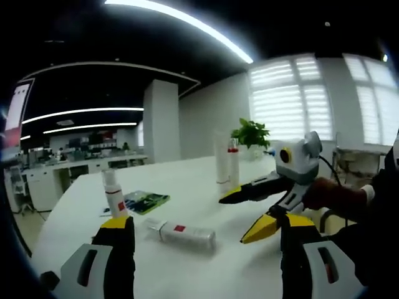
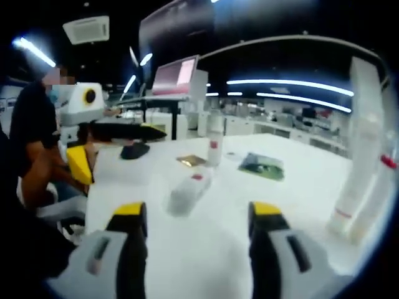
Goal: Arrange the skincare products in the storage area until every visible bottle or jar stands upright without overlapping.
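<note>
A clear bottle with a red label [image 1: 184, 235] [image 2: 190, 190] lies on its side on the white table [image 1: 187, 180] [image 2: 299, 205]. It rests just ahead of and between the jaws of my left gripper [image 1: 202, 227], which is open and empty. My right gripper [image 2: 197, 212] [image 1: 244, 213] is also open and empty, with the lying bottle a short way in front of it. A small white bottle with a red mark [image 1: 114, 196] [image 2: 214, 146] stands upright. Two tall white tubes [image 1: 227, 163] [image 2: 361, 149] stand together. My left gripper [image 2: 121, 152] comes into the right gripper view from the left.
A green packet [image 1: 146, 201] [image 2: 262, 165] lies flat behind the small bottle, and a small gold packet [image 2: 191, 161] lies near it. A dark rounded object [image 2: 134, 151] sits on the table's far side. A potted plant [image 1: 251, 132] stands by the window. A person [image 2: 34, 124] sits at the table's edge.
</note>
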